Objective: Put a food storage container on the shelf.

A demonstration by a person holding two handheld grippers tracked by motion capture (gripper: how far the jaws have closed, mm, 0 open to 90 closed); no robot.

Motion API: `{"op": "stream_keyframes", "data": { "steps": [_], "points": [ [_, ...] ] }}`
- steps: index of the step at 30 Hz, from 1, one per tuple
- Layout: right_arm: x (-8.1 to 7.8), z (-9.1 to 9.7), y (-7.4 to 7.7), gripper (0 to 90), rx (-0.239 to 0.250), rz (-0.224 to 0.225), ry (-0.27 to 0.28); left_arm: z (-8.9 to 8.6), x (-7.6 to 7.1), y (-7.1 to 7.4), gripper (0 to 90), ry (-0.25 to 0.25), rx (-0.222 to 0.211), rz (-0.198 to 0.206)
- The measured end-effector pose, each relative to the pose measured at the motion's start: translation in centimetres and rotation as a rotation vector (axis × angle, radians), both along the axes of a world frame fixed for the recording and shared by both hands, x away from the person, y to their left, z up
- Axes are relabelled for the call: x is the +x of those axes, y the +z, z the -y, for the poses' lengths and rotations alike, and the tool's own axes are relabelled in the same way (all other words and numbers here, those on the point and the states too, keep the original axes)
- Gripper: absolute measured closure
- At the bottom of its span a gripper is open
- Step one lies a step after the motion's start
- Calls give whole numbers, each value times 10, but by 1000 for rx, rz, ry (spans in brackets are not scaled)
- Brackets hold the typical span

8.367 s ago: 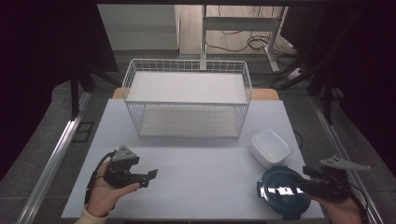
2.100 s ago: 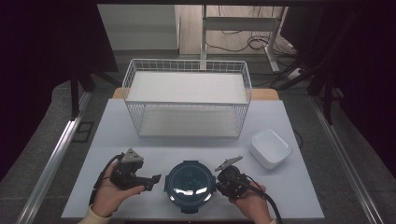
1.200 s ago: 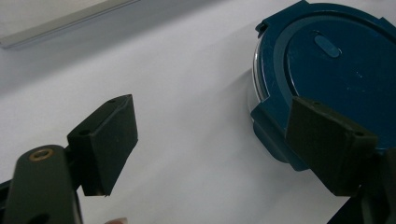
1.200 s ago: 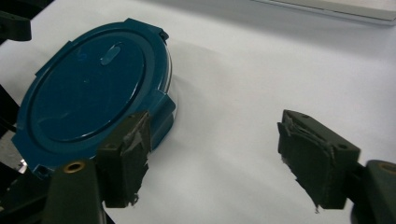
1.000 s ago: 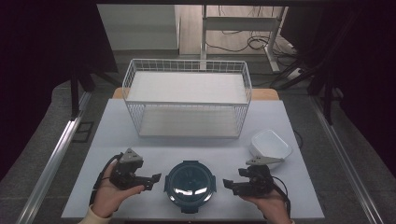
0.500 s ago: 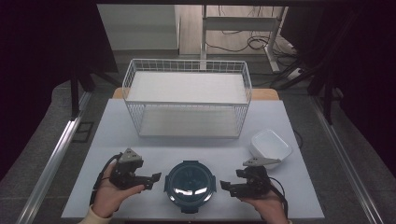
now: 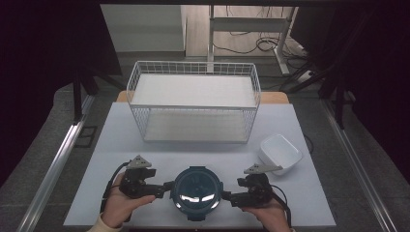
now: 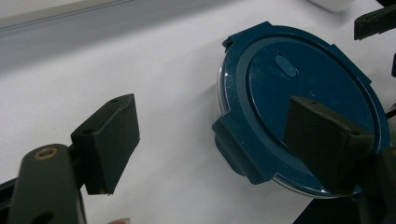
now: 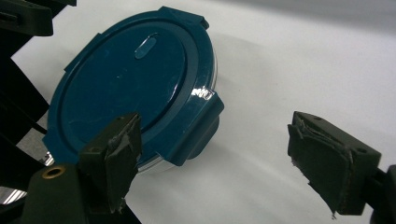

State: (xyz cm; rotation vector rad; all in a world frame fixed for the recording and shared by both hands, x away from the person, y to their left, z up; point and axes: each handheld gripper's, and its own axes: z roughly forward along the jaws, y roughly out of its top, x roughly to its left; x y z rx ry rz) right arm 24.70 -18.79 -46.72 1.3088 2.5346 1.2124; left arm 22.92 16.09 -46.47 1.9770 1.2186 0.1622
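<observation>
While flanking container [image 7: 197, 192], grippers level

container [image 7: 197, 193] at near table edge, centre | left gripper [image 7: 167, 185] just left of it, right gripper [image 7: 228, 197] just right (each beside a lid clasp) | wire basket [image 7: 193, 100] behind, well apart | bowl [image 7: 280, 153] right-rear of container, on table [image 7: 121, 140]
</observation>
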Motion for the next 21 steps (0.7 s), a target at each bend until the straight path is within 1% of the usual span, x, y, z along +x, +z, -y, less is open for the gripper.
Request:
{"op": "stream_keyframes", "data": {
  "steps": [3,7,9,10,12,13,14,15,17,18,19,20,21],
  "points": [
    [0,-2,-1,173,4,-4,2,1,0,-1,183,0,-8,-3],
    [-1,-5,0,173,21,-7,7,0,1,-1,150,-7,-62,-33],
    [-2,-7,1,173,30,-7,11,1,1,0,130,-9,-77,-40],
    [-3,-9,2,172,42,-8,15,1,1,0,119,-10,-83,-42],
    [-3,-10,2,171,46,-11,16,2,1,-1,117,-13,-101,-51],
    [-2,-11,1,170,50,-15,19,3,2,-2,116,-19,-110,-60],
    [-2,-14,-1,167,57,-26,22,5,3,-5,115,-28,-125,-76],
    [-2,-14,-1,167,57,-26,22,5,3,-5,115,-28,-125,-76],
    [-1,-17,-3,163,71,-42,25,7,4,-9,115,-32,-139,-92],
    [0,-20,-5,156,73,-55,27,8,5,-11,119,-28,-168,-106],
    [0,-20,-5,156,73,-55,27,8,5,-11,121,-28,-168,-106],
    [0,-22,-8,146,64,-62,28,7,6,-13,122,-30,-191,-119],
    [0,-23,-9,137,65,-68,26,7,6,-14,122,-26,-191,-124]
  ]
}}
